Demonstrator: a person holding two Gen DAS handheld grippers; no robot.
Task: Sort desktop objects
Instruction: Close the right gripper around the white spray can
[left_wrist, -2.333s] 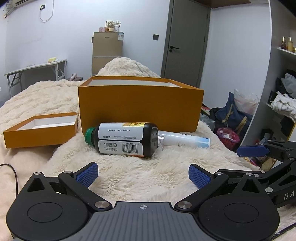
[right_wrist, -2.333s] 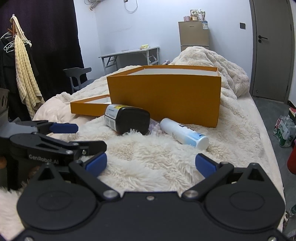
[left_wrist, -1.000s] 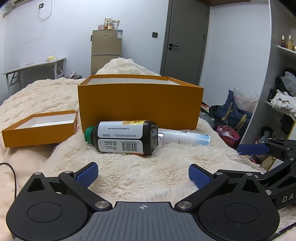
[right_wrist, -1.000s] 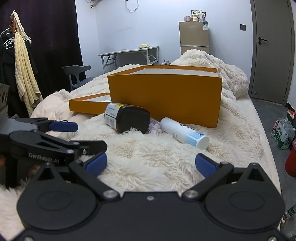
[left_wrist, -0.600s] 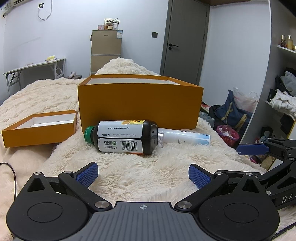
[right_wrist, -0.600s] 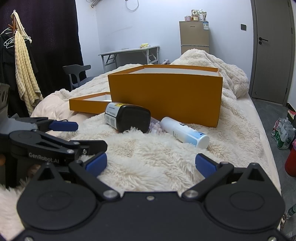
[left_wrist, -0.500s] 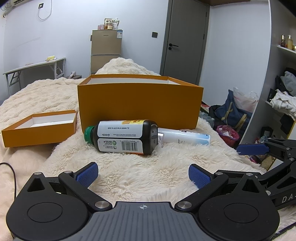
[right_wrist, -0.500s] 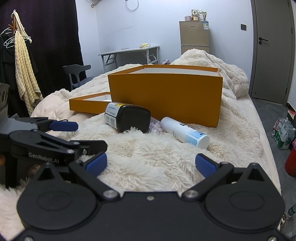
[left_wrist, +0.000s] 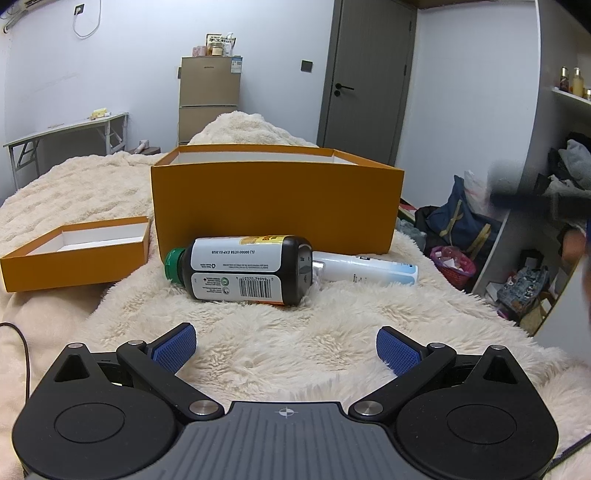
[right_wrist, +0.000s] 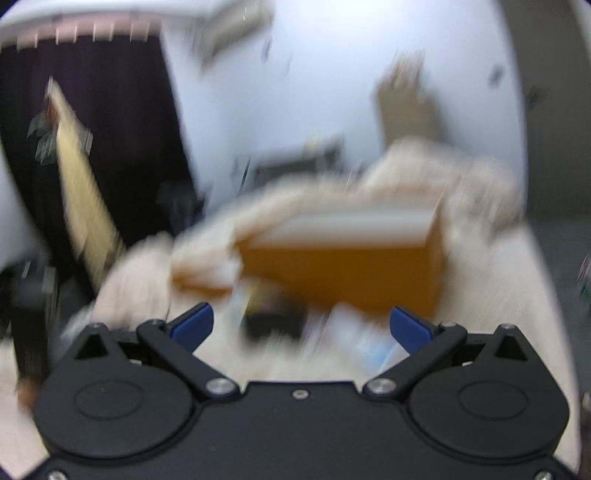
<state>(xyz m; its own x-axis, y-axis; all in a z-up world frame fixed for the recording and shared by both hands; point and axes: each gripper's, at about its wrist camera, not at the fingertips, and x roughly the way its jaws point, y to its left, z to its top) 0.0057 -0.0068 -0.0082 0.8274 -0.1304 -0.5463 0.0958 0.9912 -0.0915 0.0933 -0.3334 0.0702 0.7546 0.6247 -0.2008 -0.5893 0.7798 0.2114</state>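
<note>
Left tongs (left_wrist: 286, 345) hanging released and empty over cream fluffy blanket (left_wrist: 332, 332), dark green-capped plastic bottle (left_wrist: 245, 269) lying sideways touching white-and-blue tube (left_wrist: 365, 268), both fronting tall orange cardboard box (left_wrist: 275, 201), shallow orange lid (left_wrist: 77, 251) sitting left, right tongs (right_wrist: 301, 326) spreading wide, view blurring.

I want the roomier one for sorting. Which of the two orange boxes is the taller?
The orange box directly behind the dark bottle is taller. The shallow orange tray to its left is far lower.
</note>
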